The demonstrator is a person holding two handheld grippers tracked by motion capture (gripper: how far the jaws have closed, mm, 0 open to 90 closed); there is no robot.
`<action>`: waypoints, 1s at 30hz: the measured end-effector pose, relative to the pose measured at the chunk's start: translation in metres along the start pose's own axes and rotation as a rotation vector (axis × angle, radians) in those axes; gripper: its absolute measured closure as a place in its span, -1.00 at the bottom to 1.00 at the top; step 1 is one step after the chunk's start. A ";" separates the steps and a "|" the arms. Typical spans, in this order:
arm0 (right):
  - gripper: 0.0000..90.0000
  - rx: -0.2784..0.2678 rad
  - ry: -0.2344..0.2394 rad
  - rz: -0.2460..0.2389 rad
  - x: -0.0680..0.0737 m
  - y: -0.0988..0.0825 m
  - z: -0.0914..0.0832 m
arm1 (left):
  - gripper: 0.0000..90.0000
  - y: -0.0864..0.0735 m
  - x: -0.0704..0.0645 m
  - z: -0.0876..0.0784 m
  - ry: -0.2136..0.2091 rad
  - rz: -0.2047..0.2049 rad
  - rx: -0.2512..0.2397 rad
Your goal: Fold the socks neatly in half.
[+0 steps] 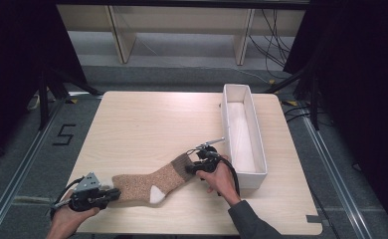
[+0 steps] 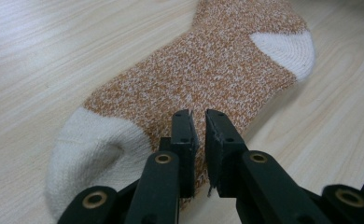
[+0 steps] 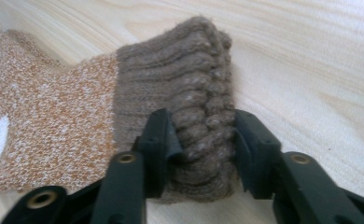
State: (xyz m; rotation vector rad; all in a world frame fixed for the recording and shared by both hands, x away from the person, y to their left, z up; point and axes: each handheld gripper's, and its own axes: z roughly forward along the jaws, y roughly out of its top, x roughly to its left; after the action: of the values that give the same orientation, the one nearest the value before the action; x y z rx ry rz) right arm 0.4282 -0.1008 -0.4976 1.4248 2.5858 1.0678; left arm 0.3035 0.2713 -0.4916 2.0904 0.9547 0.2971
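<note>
- A single fuzzy sock [image 1: 149,183], orange-and-white speckled with a cream toe and heel and a brown ribbed cuff, lies flat on the wooden surface [image 1: 147,124], stretched from the near left edge toward the middle right.
- The left tongs [image 1: 113,193] sit at the toe end. In the left gripper view the left tongs [image 2: 198,122] are nearly shut, with only a thin slit between the jaws, low over the knit just past the cream toe; they look pinched on a bit of fabric, though I can't see the pinch itself clearly.
- The right tongs [image 1: 191,164] are at the cuff. In the right gripper view the right tongs [image 3: 201,140] stand on either side of the bunched brown ribbing and squeeze it between them, so that end is held.
- A long white bin [image 1: 254,144] stands empty just to the right of the cuff, close by the right hand [image 1: 221,180].
- My judgement: both ends are grasped, or very nearly, and that is all that is done so far. The sock has not yet been lifted, folded or moved; it is still spread flat.
- What is left, I'd guess, is bringing toe to cuff or lifting the sock, then dropping it into the bin.
</note>
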 end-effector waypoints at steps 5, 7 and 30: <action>0.56 -0.004 -0.071 -0.143 0.014 0.006 -0.003 | 0.80 0.000 0.001 -0.001 -0.007 0.017 0.004; 0.58 -0.011 -0.055 -0.141 0.012 0.007 -0.005 | 0.80 0.000 0.000 0.000 -0.004 -0.008 -0.019; 0.61 -0.060 -0.044 -0.258 0.019 0.028 -0.043 | 0.99 0.008 -0.005 0.019 -0.003 0.085 0.111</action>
State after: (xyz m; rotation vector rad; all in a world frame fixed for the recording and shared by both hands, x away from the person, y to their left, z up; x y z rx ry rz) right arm 0.4245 -0.1006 -0.4426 1.0532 2.5911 1.0539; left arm 0.3142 0.2538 -0.4975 2.2355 0.9004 0.2908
